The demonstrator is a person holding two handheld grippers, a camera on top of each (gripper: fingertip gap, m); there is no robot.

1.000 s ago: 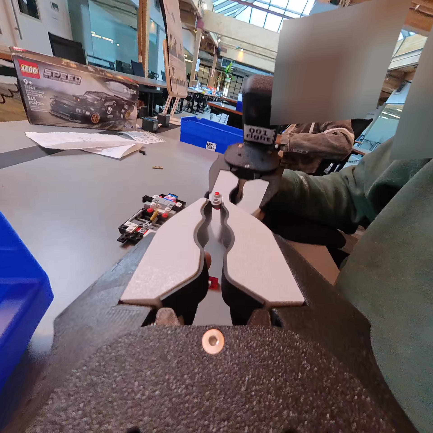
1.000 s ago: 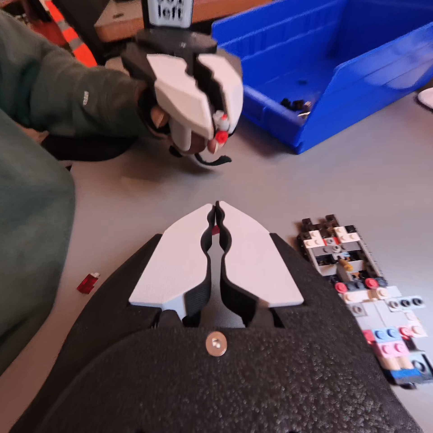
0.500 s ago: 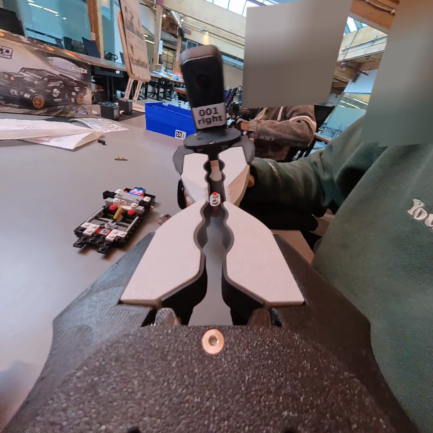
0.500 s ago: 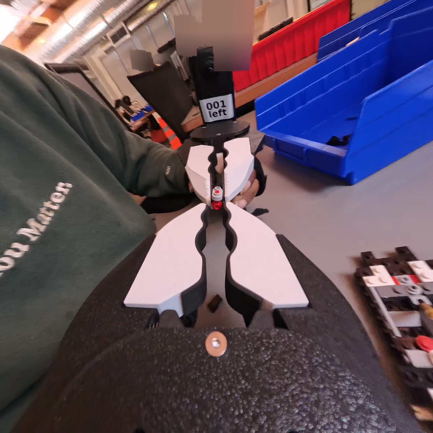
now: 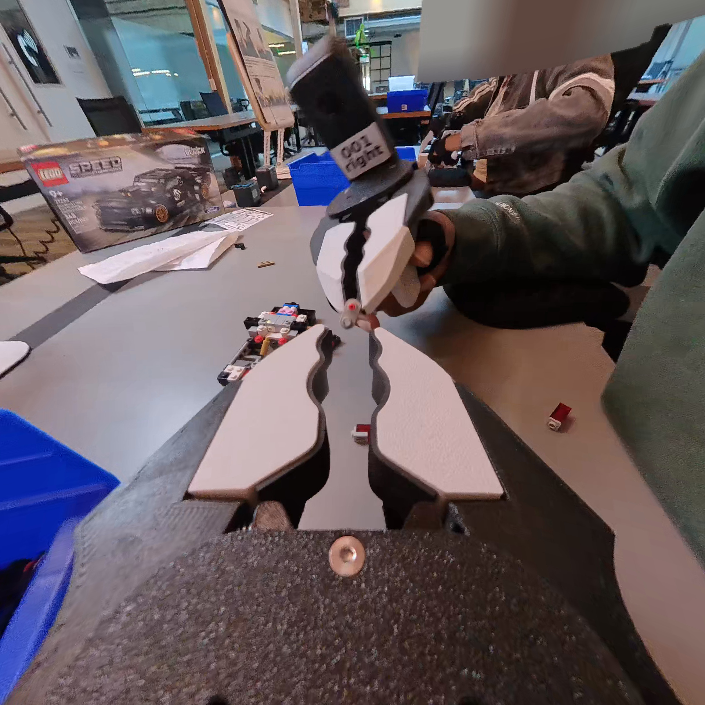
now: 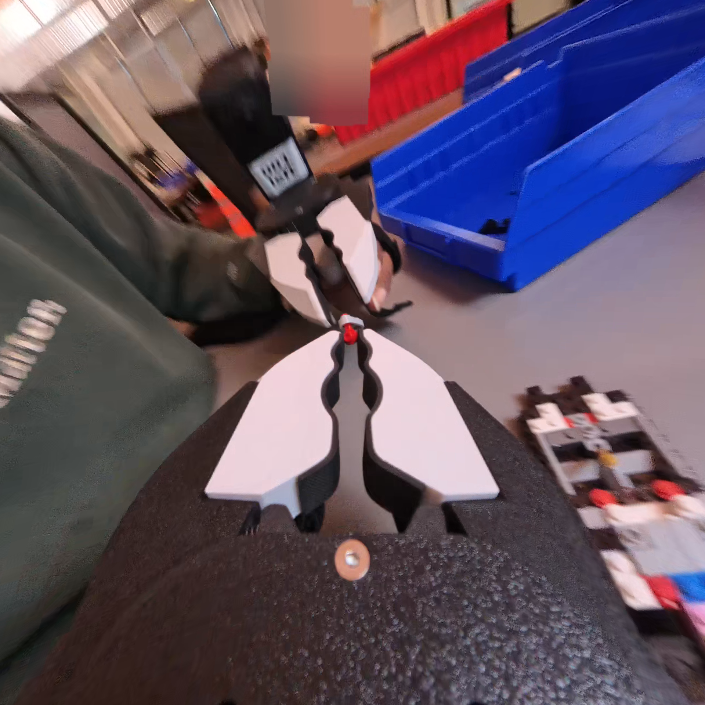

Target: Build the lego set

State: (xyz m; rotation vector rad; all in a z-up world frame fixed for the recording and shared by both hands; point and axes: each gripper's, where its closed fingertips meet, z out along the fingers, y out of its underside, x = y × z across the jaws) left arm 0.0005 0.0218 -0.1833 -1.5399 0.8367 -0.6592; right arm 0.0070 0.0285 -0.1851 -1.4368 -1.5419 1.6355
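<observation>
Matt grey table, glossy blue plastic bin, grainy black tongs housing, cardboard box.

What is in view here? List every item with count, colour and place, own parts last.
table: one, grey, under everything
brick car base: one, black, grey and white, mid-table
loose bricks: two, red; one between the left tongs' fingers on the table, one to the right
toy box: one, dark, far left
paper sheets: white, before the box
bins: two, blue; near left, far centre
small piece: one, grey and red, in the right tongs' tips
sleeve: green, right
left tongs: open, empty
right tongs: shut on the small piece
</observation>
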